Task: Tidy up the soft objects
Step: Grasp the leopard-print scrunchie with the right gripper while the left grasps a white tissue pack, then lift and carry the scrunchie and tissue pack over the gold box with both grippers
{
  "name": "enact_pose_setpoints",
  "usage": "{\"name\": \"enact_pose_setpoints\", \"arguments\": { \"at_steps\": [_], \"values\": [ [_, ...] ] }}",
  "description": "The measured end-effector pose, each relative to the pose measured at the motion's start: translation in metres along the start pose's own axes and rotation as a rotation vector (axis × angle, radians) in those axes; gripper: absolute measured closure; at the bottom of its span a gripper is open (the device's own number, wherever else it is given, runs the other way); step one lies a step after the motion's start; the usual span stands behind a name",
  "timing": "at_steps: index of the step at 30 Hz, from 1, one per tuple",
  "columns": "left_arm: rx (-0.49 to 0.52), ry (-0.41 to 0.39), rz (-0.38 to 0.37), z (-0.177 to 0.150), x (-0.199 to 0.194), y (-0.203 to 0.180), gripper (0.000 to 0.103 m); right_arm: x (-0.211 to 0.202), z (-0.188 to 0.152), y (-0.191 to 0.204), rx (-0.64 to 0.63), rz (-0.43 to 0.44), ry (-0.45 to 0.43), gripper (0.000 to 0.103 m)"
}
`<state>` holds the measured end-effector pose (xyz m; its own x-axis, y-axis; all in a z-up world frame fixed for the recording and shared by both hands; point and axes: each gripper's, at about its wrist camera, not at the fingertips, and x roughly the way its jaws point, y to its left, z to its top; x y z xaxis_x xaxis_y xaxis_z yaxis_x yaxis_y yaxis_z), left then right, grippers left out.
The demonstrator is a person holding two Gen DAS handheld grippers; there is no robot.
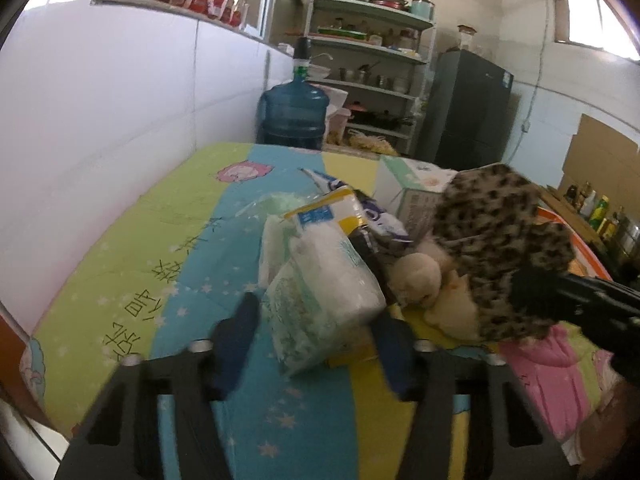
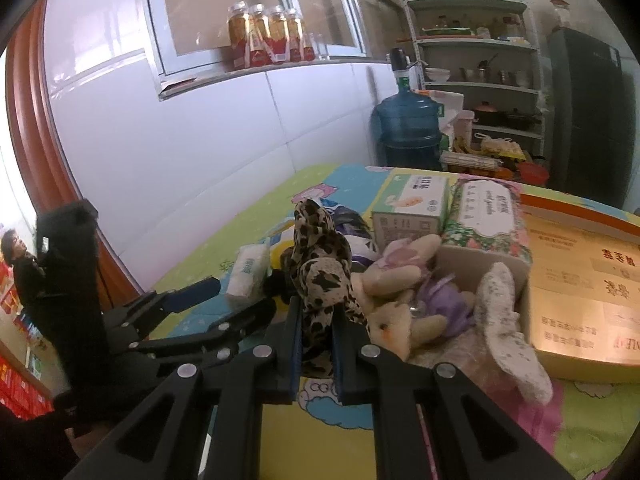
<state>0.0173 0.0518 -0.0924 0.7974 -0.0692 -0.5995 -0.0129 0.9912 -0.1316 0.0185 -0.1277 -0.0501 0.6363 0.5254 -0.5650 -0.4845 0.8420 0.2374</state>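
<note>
Right gripper (image 2: 316, 344) is clamped on the leopard-print cloth (image 2: 320, 276), held above the desk (image 2: 280, 432); left gripper (image 1: 316, 336), spread wide and empty, straddles the tissue pack (image 1: 320, 292); advise lifting the cloth clear before moving toward the box (image 2: 580, 292) at 3 o'clock.

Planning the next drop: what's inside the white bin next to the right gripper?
The white bin holds a purple-dressed plush doll and a speckled white plush draping over its rim. Anything beneath them is covered. The right gripper holds leopard-print fabric.

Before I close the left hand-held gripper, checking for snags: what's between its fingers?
Only the tissue pack, in the left wrist view; the left hand-held gripper is open around it.
</note>
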Motion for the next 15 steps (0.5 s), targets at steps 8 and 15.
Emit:
{"name": "enact_pose_setpoints", "arguments": {
  "at_steps": [8,15],
  "values": [
    [-0.021,-0.016,0.004,-0.001,0.000,0.009,0.084,-0.003,-0.003,-0.009,0.031,0.006,-0.006,0.091],
    [-0.014,-0.082,0.007,0.005,-0.022,0.006,0.085,-0.009,-0.002,-0.013,0.042,0.016,-0.027,0.091]
  ]
}}
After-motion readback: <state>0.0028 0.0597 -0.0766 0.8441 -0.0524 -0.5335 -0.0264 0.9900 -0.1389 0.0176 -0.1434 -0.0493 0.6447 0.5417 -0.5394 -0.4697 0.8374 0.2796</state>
